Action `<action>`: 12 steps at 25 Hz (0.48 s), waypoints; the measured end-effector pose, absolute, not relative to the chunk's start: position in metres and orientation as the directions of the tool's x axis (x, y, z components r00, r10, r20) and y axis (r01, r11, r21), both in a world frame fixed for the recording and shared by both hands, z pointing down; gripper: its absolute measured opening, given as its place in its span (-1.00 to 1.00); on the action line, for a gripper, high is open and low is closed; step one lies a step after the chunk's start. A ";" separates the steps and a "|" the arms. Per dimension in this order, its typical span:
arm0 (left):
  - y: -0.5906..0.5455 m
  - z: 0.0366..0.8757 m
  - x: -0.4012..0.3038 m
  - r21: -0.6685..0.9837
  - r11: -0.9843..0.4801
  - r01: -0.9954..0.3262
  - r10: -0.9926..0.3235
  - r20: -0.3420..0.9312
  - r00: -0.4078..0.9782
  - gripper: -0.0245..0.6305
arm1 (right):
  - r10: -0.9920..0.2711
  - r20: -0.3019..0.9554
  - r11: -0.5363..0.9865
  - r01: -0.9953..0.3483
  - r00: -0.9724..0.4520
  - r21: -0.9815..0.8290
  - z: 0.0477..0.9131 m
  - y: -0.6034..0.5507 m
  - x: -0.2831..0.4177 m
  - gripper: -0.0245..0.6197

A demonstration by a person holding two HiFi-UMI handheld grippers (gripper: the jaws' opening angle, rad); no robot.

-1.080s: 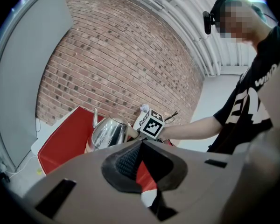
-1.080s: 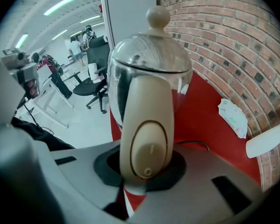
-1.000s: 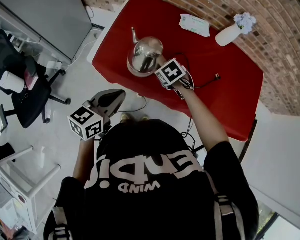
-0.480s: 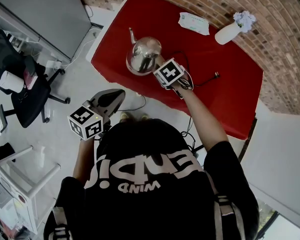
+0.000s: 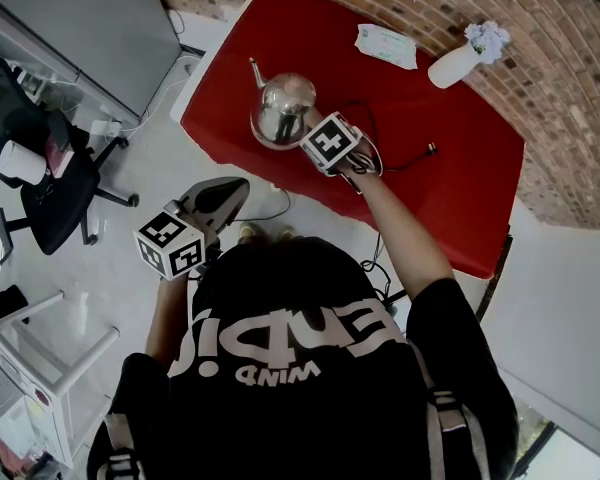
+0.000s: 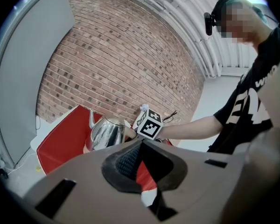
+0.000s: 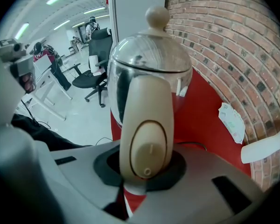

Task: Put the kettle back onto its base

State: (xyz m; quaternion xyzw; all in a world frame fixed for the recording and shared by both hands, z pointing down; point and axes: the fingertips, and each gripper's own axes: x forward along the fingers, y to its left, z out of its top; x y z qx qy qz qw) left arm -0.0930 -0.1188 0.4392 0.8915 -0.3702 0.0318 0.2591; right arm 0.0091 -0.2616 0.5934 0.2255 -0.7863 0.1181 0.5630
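A shiny steel kettle (image 5: 278, 103) with a beige handle (image 7: 147, 125) and lid knob is at the near left part of the red table (image 5: 440, 208). My right gripper (image 5: 307, 128) points steeply down and is shut on that handle, which fills the space between the jaws in the right gripper view (image 7: 142, 171). A black cable (image 5: 405, 163) trails from under the gripper to a plug. The kettle hides any base, so I cannot tell whether one lies beneath it. My left gripper (image 5: 238, 190) hangs off the table over the floor, shut and holding nothing (image 6: 140, 146); it looks toward the kettle (image 6: 104, 133).
A tissue pack (image 5: 387, 46) and a white vase with flowers (image 5: 458, 63) sit at the table's far side by the brick wall. On the floor to the left are a black office chair (image 5: 50, 188), a white rack (image 5: 40, 368) and a grey panel (image 5: 90, 18).
The kettle has turned a little in my right gripper, its spout swinging left. The left gripper has stayed where it was.
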 end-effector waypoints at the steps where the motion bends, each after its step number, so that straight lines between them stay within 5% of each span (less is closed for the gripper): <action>1: -0.118 0.440 -0.094 0.439 -0.589 -0.678 -0.645 0.250 0.722 -0.90 | -0.221 0.938 0.871 -0.487 -0.266 0.068 0.593 -0.262 0.009 -0.73; 12: -0.115 0.441 -0.096 0.449 -0.579 -0.680 -0.652 0.245 0.717 -0.90 | -0.212 0.953 0.882 -0.463 -0.216 0.091 0.595 -0.260 0.006 -0.73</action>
